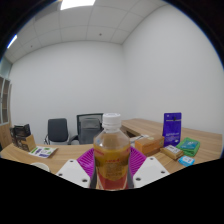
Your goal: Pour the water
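The claw [112, 170] is clenching a capped bottle [111, 152] at twelve o'clock, above the worktop [70, 156]. Tilting now is pouring nothing; a loosening grip risks slippage.

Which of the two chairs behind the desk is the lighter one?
The grey chair directly behind the bottle in the claw; the other chair beside it is black.

White walls [70, 75], ceiling light [76, 4], office chairs [58, 130], wooden desk [150, 127].
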`<control>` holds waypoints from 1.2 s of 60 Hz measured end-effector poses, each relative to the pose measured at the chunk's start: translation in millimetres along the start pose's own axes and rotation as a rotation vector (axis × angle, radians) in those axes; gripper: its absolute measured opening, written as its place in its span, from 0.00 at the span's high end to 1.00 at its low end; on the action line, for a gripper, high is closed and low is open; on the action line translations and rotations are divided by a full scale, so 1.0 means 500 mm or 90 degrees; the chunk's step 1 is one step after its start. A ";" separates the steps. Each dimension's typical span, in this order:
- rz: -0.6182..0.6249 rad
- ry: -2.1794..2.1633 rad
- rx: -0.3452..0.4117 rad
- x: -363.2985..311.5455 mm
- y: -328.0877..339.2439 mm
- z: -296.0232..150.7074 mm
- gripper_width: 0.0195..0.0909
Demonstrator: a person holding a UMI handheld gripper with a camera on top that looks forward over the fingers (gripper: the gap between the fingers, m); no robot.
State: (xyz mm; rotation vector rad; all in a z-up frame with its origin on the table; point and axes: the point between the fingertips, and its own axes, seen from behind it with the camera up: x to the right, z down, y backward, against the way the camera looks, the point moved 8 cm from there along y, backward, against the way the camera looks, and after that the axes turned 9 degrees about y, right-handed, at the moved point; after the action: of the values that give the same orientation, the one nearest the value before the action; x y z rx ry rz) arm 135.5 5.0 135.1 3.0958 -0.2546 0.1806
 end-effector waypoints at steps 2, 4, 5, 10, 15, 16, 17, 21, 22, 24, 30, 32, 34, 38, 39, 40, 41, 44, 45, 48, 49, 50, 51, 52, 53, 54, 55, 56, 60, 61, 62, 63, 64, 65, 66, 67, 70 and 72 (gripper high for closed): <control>-0.004 0.006 -0.028 0.000 -0.007 0.000 0.68; -0.008 0.016 -0.041 0.004 -0.015 0.017 0.68; -0.010 0.021 -0.046 0.006 -0.018 0.023 0.68; -0.015 0.046 -0.053 0.009 -0.030 0.055 0.67; -0.021 0.045 -0.047 0.015 -0.035 0.060 0.65; -0.021 0.040 -0.047 0.016 -0.034 0.061 0.65; -0.022 0.034 -0.048 0.016 -0.034 0.062 0.65; -0.026 0.023 -0.047 0.019 -0.036 0.063 0.65; -0.028 0.024 -0.047 0.019 -0.036 0.063 0.65; -0.032 0.027 -0.047 0.018 -0.037 0.063 0.63; -0.039 0.029 -0.052 0.017 -0.035 0.061 0.52; -0.043 0.030 -0.056 0.016 -0.033 0.061 0.47; -0.050 0.033 -0.065 0.019 -0.030 0.063 0.42; -0.071 0.028 -0.108 0.020 -0.014 0.072 0.19; -0.073 0.022 -0.112 0.022 -0.008 0.069 0.11; -0.074 0.017 -0.108 0.026 -0.002 0.065 0.06; -0.075 0.012 -0.105 0.030 0.005 0.060 0.09; -0.076 0.002 -0.094 0.040 0.030 0.045 0.11; -0.076 0.002 -0.093 0.043 0.041 0.041 0.11; -0.075 -0.002 -0.092 0.052 0.078 0.024 0.10; -0.075 -0.004 -0.090 0.055 0.092 0.019 0.11; -0.077 -0.005 -0.089 0.057 0.106 0.013 0.10; -0.078 -0.006 -0.088 0.058 0.121 0.008 0.10; -0.079 -0.008 -0.087 0.060 0.137 0.003 0.10; -0.081 -0.009 -0.086 0.060 0.154 -0.003 0.10; -0.085 -0.010 -0.084 0.060 0.171 -0.008 0.10; -0.090 -0.011 -0.081 0.061 0.187 -0.012 0.10; -0.095 -0.013 -0.078 0.059 0.206 -0.018 0.10; -0.119 -0.019 -0.072 0.050 0.288 -0.030 0.10; -0.127 -0.020 -0.070 0.046 0.308 -0.032 0.10; -0.134 -0.021 -0.068 0.042 0.329 -0.034 0.10; -0.140 -0.022 -0.066 0.038 0.350 -0.035 0.10; -0.146 -0.024 -0.064 0.031 0.370 -0.035 0.10; -0.151 -0.025 -0.063 0.027 0.391 -0.035 0.10; -0.157 -0.026 -0.062 0.022 0.413 -0.035 0.10; -0.165 -0.026 -0.061 0.018 0.432 -0.035 0.10; -0.182 -0.028 -0.057 0.007 0.485 -0.034 0.10; -0.190 -0.031 -0.055 0.000 0.517 -0.032 0.10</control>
State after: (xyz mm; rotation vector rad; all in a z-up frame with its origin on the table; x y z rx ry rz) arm 91.2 -249.3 156.2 3.0062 0.1939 0.0827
